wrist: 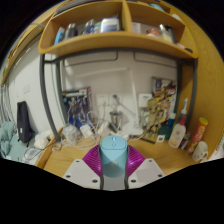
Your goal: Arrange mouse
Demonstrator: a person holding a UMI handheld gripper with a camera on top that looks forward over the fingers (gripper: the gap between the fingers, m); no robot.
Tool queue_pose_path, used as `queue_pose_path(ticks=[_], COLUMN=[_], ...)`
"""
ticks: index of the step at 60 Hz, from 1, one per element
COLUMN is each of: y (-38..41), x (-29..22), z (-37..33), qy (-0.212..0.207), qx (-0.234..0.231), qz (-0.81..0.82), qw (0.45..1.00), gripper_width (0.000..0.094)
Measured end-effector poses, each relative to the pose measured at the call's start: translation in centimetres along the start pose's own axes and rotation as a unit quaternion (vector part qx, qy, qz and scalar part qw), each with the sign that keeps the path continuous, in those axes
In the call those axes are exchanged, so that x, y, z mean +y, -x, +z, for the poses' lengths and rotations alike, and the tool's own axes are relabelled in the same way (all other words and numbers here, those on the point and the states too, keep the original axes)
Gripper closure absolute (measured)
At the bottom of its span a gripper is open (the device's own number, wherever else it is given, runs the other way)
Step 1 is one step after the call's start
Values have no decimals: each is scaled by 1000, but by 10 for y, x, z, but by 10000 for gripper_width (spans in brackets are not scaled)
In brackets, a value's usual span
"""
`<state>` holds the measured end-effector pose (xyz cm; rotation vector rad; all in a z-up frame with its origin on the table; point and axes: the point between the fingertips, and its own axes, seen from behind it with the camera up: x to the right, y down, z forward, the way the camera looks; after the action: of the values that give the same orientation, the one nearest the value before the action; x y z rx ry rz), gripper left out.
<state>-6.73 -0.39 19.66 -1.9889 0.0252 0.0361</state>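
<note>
Two fingers of my claw (113, 172) are gripping a pale blue object (113, 156), seemingly the mouse, at six o'clock; I am carrying it above the desk (70, 156). Next I am needing a bare spot at twelve o'clock, short of the clutter (160, 118).

Light blue, smooth plastic mouse (113, 150) stands on end, rounded top upward, clamped on both sides between the gripper (113, 162) fingers.

Cluttered wooden shelf (110, 42) above a wooden desk (70, 157).
</note>
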Motion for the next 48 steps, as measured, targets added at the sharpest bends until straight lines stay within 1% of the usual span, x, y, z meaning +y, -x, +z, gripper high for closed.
queue_pose_path(ticks=[8, 16, 19, 20, 26, 27, 28, 31, 34, 35, 36, 39, 44, 45, 46, 47, 48], y=[42, 53, 53, 50, 53, 52, 49, 49, 49, 50, 50, 51, 53, 52, 53, 53, 51], x=[66, 131, 152, 158, 192, 197, 199, 202, 202, 203, 203, 203, 208, 206, 205, 205, 205], z=[31, 49, 53, 55, 57, 57, 58, 57, 56, 56, 56, 58, 58, 59, 59, 58, 58], qy=[54, 105, 122, 128, 159, 163, 168, 159, 159, 160, 161, 162, 177, 174, 173, 174, 174], qx=[-9, -4, -2, -3, -5, -3, -2, 1, 4, 4, 4, 2, -6, -8, -9, -8, -6], qz=[-4, -17, -16, -15, -6, -8, -10, -16, -19, -18, -16, -15, -13, -14, -14, -13, -13], qw=[998, 994, 992, 992, 987, 987, 986, 987, 987, 987, 987, 987, 984, 985, 985, 985, 985], gripper_width=[662, 661, 661, 639, 638, 637, 600, 599, 595, 567, 561, 503, 442, 434, 411, 321, 299])
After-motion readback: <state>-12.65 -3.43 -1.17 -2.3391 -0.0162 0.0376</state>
